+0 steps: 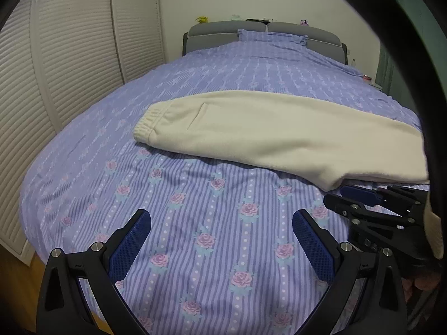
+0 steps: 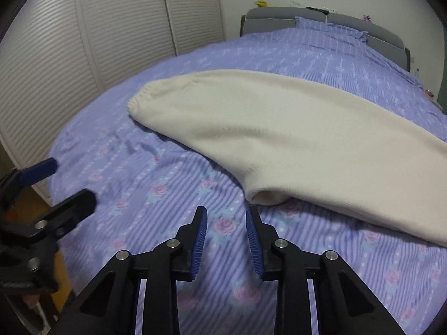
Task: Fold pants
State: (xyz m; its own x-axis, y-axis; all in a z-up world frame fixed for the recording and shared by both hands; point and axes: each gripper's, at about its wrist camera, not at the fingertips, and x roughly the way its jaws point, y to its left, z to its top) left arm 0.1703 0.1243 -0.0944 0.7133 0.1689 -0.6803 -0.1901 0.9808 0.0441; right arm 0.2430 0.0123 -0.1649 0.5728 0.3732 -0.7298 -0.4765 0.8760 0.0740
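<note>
Cream pants (image 1: 265,136) lie folded lengthwise across the bed, elastic waistband at the left, the legs running off to the right; they also show in the right wrist view (image 2: 279,139). My left gripper (image 1: 222,220) is open wide and empty, over the bedspread in front of the pants. My right gripper (image 2: 226,217) is open with a narrow gap and empty, just short of the pants' near folded edge. It shows at the right in the left wrist view (image 1: 349,198). The left gripper shows at the left in the right wrist view (image 2: 69,178).
The bed has a purple striped floral cover (image 1: 195,223), a matching pillow (image 1: 271,37) and a grey headboard (image 1: 223,29). White louvered closet doors (image 1: 69,69) stand to the left. Wooden floor (image 2: 28,209) shows beside the bed's near corner.
</note>
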